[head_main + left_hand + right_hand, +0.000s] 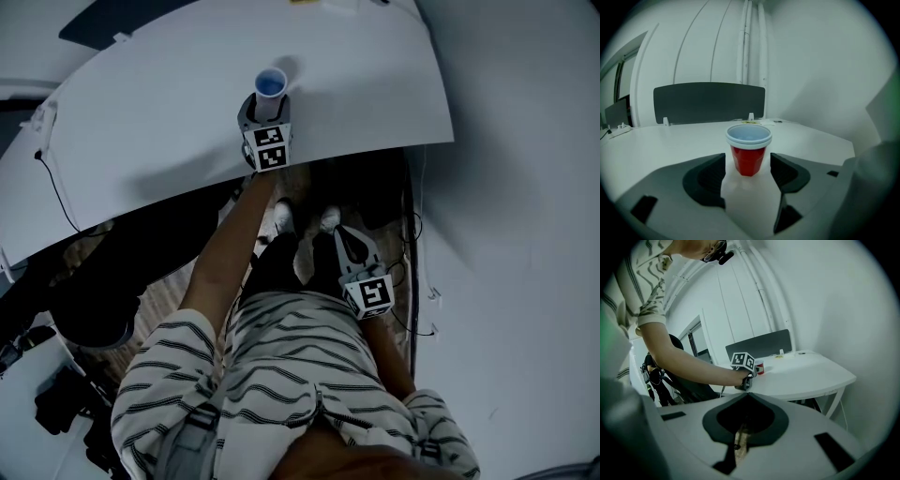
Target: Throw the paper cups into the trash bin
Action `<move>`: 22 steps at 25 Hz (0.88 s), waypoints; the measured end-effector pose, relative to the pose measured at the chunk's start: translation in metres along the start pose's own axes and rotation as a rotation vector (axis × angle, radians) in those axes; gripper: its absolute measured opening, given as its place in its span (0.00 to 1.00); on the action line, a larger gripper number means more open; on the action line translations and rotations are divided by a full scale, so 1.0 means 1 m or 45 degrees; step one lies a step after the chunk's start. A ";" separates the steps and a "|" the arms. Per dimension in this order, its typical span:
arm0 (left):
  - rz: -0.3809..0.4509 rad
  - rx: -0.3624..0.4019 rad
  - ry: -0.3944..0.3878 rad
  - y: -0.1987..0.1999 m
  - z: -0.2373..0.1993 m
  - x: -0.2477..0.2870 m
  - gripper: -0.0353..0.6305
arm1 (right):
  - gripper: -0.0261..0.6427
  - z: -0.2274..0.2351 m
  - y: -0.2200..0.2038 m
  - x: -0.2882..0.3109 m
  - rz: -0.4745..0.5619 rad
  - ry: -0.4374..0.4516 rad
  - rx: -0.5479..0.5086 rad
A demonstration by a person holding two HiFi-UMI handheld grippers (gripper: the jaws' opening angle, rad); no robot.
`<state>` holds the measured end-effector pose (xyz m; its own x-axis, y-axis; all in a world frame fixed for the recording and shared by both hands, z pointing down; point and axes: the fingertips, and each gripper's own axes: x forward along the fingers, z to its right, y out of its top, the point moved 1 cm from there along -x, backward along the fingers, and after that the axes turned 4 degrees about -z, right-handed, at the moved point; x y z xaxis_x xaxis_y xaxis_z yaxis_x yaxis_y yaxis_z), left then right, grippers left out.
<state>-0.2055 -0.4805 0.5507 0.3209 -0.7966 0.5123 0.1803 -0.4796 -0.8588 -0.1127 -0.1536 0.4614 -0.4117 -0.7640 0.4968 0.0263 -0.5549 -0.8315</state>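
Observation:
A red paper cup (748, 151) with a white rim stands upright on the white table (656, 145). It sits between the fingers of my left gripper (748, 169), which is open, and a gap shows on each side of the cup. In the head view the cup (270, 87) is just beyond the left gripper (267, 112), near the table's front edge. My right gripper (340, 234) hangs below the table edge by the person's legs, jaws shut and empty. The right gripper (746, 394) looks at the cup (760, 368) from afar.
A dark screen panel (708, 102) stands along the table's far edge, with small items (757, 123) near it. A dark round bin-like container (94, 319) sits under the table at the left. Cables (417, 277) lie on the floor at the right. White walls close in behind.

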 end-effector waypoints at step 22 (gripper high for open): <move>0.006 -0.047 0.058 0.003 -0.009 0.018 0.43 | 0.05 0.003 -0.011 -0.003 -0.016 -0.040 0.019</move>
<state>-0.2080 -0.4998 0.5574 0.2789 -0.8146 0.5086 0.1440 -0.4881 -0.8608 -0.1088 -0.1458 0.4696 -0.3835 -0.7668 0.5148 0.0352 -0.5691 -0.8215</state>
